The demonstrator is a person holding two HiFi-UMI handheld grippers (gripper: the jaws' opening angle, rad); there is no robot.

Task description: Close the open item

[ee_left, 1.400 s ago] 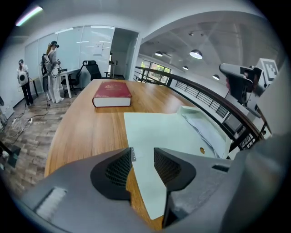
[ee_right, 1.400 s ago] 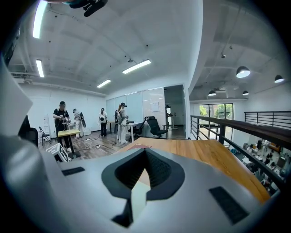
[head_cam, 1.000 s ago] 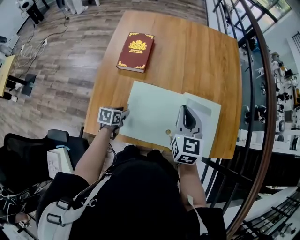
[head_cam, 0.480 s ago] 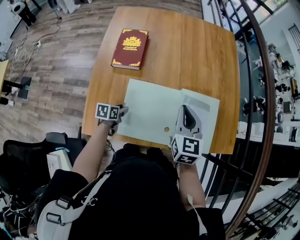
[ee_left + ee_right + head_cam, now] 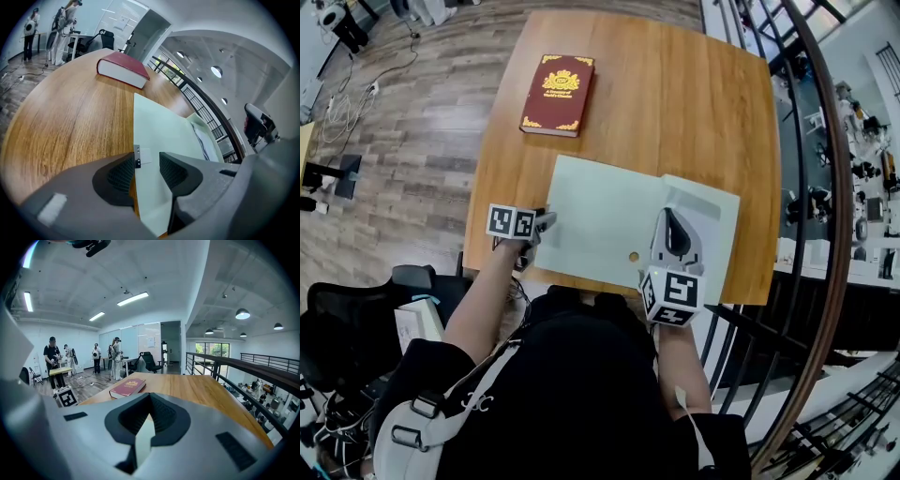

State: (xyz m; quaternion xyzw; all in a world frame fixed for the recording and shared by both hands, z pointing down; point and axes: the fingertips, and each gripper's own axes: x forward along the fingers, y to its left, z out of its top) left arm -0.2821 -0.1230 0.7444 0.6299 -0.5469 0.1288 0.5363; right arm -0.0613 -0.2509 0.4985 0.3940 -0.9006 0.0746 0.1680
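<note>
A pale green folder (image 5: 600, 216) lies open and flat near the table's front edge. My left gripper (image 5: 546, 223) is at the folder's left edge. Its jaws (image 5: 143, 161) stand open and have just been opening a little wider. They straddle that edge (image 5: 137, 157), and the pads do not press on it. My right gripper (image 5: 673, 220) hovers over the folder's right half by the raised inner flap (image 5: 698, 208) and is shut. A pale green strip shows in the slit of its jaws (image 5: 149, 399). I cannot tell whether it is pinched.
A closed dark red book (image 5: 558, 82) lies at the far left of the wooden table (image 5: 694, 112). A railing (image 5: 811, 187) runs along the right side. An office chair (image 5: 356, 300) stands at my left. People stand far off across the room (image 5: 54, 357).
The head view has shifted slightly, so the table sits a little higher in the picture. Both grippers keep their places at the folder.
</note>
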